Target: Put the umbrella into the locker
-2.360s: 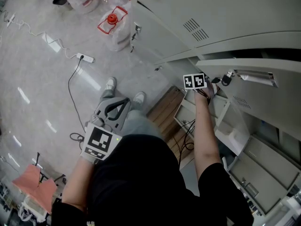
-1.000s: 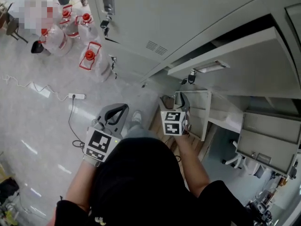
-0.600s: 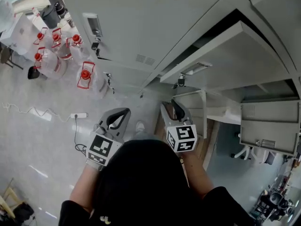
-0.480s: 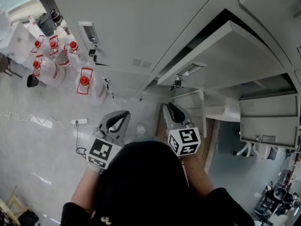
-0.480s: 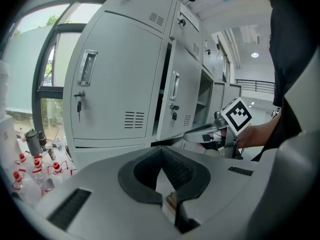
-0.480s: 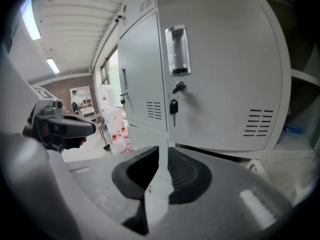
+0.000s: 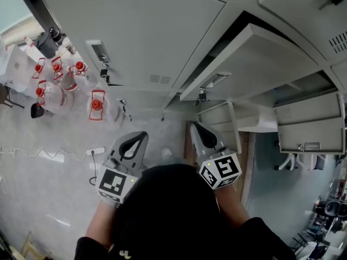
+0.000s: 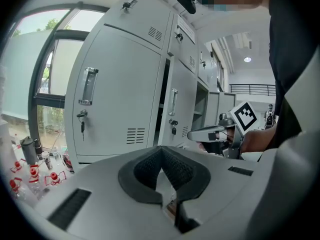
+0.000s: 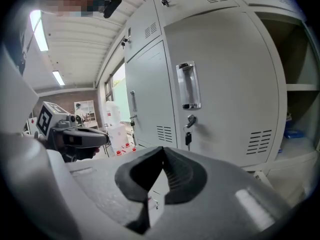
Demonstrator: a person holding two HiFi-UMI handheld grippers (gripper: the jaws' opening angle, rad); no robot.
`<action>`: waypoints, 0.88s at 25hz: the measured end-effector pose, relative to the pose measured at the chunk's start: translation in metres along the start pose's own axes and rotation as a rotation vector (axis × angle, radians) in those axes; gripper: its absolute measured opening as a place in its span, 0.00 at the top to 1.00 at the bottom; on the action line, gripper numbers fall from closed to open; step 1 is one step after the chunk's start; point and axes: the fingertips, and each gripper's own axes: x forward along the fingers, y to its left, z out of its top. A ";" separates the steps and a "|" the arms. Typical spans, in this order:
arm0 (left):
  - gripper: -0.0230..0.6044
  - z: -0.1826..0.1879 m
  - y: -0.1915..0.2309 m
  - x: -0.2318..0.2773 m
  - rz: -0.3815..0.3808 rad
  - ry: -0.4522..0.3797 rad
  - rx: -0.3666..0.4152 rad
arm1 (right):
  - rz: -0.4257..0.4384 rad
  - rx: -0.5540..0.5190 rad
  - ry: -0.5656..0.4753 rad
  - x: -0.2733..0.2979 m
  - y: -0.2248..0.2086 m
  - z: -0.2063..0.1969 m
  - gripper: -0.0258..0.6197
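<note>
Both the left tool point(image 7: 142, 136) and the right tool point(image 7: 195, 127) are clenched on nothing, in front of the grey locker point(image 7: 135, 37). The umbrella shows in no view; presumably it lies inside the open compartment point(image 7: 217, 117) under the swung-out door point(image 7: 255, 56). With that door left open, a leaning umbrella could slide out onto the floor point(image 7: 54, 145). A second ago the right tool was spread wide, low at the compartment's mouth; now it is raised and shut.

Lockers point(image 7: 146, 42) are seen in smooth, matt grey painted metal, a handle point(image 9: 186, 85) in shiny chrome; bottles point(image 7: 51, 93) are clear plastic, the floor point(image 7: 49, 183) speckled and glossy
</note>
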 end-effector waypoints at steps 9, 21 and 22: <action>0.95 0.010 -0.001 0.001 -0.036 0.007 -0.030 | -0.026 -0.006 -0.032 -0.004 0.004 0.012 0.97; 0.95 0.010 -0.002 0.006 -0.034 0.014 -0.016 | -0.042 -0.028 -0.034 -0.008 0.000 0.011 0.97; 0.95 0.010 -0.003 0.007 -0.033 0.015 -0.015 | -0.044 -0.026 -0.033 -0.008 -0.001 0.010 0.97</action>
